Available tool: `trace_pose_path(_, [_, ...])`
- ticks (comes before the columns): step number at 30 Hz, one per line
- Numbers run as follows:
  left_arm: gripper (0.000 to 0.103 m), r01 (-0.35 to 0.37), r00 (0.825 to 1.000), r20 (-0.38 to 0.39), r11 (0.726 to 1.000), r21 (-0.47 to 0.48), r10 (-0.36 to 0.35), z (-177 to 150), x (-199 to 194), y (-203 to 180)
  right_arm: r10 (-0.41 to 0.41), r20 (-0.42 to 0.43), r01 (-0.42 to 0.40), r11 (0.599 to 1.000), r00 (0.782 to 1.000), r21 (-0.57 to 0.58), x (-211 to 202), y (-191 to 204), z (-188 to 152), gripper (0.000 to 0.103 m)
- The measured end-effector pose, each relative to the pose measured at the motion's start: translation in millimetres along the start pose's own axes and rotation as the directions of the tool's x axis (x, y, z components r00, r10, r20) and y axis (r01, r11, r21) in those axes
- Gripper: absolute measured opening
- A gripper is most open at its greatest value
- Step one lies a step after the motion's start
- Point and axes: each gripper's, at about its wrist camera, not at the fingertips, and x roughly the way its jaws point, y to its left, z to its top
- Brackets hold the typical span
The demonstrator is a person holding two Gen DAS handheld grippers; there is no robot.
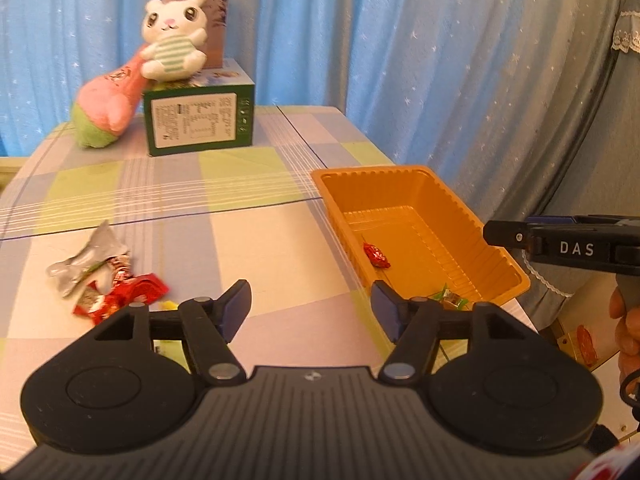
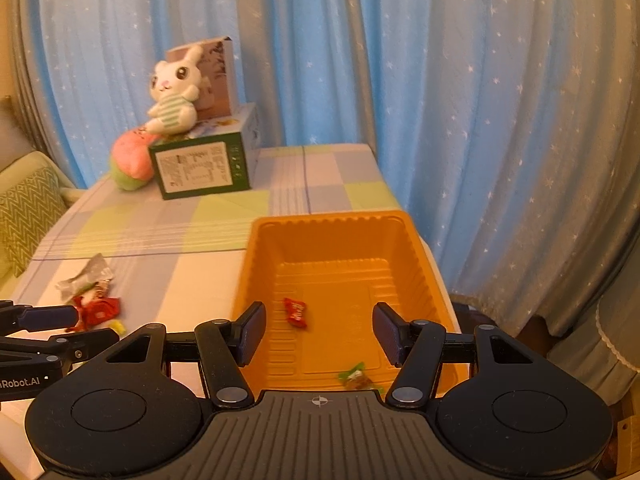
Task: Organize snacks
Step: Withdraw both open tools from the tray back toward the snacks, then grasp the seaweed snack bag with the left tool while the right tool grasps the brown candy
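An orange plastic tray (image 1: 476, 216) (image 2: 416, 240) stands at the table's right side. Inside it lie a red wrapped candy (image 1: 376, 256) (image 2: 295, 312) and a green-wrapped candy (image 1: 450, 298) (image 2: 354, 376). A heap of loose snacks (image 1: 108, 284) (image 2: 94, 300), red and silver wrappers with a yellow piece, lies on the cloth to the left. My left gripper (image 1: 311, 310) hovers open and empty between the heap and the tray. Above the tray's near end, my right gripper (image 2: 319, 334) is open with nothing between its fingers; it also shows side-on in the left wrist view (image 1: 496, 234).
A green box (image 1: 200, 120) (image 2: 200, 168) stands at the back of the table with a white plush rabbit (image 1: 174, 36) (image 2: 174, 92) and a pink plush (image 1: 106, 108) (image 2: 130, 160) against it. Blue curtains hang behind. A cushioned seat (image 2: 28, 208) sits left; a hand (image 1: 626, 328) grips the right handle.
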Motion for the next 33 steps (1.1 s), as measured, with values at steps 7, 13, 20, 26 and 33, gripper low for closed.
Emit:
trace_pose_path(7, [0.068, -0.029, 0.999, 0.025, 0.999, -0.024, 0.03, -9, -31, 20, 0.027, 0.01, -0.027, 0.999, 1.0, -0.023, -14, 27, -3, 0.059])
trace_pose_path(13, [0.07, -0.072, 0.997, 0.028, 0.996, -0.052, 0.073, -20, -53, 46, 0.056, 0.01, -0.056, 0.998, 0.998, -0.039, -19, 51, -5, 0.059])
trace_pose_path(20, [0.071, -0.138, 0.99, 0.027, 0.988, -0.07, 0.14, -35, -75, 85, 0.106, 0.004, -0.105, 0.992, 0.994, -0.063, -15, 84, -12, 0.06])
trace_pose_path(26, [0.071, -0.196, 0.981, -0.009, 0.976, -0.094, 0.196, -52, -79, 123, 0.159, -0.03, -0.161, 0.984, 0.987, -0.077, 1, 115, -28, 0.069])
trace_pose_path(33, [0.071, -0.217, 0.976, -0.039, 0.97, -0.108, 0.214, -61, -66, 152, 0.201, -0.065, -0.205, 0.977, 0.977, -0.053, 28, 136, -47, 0.069])
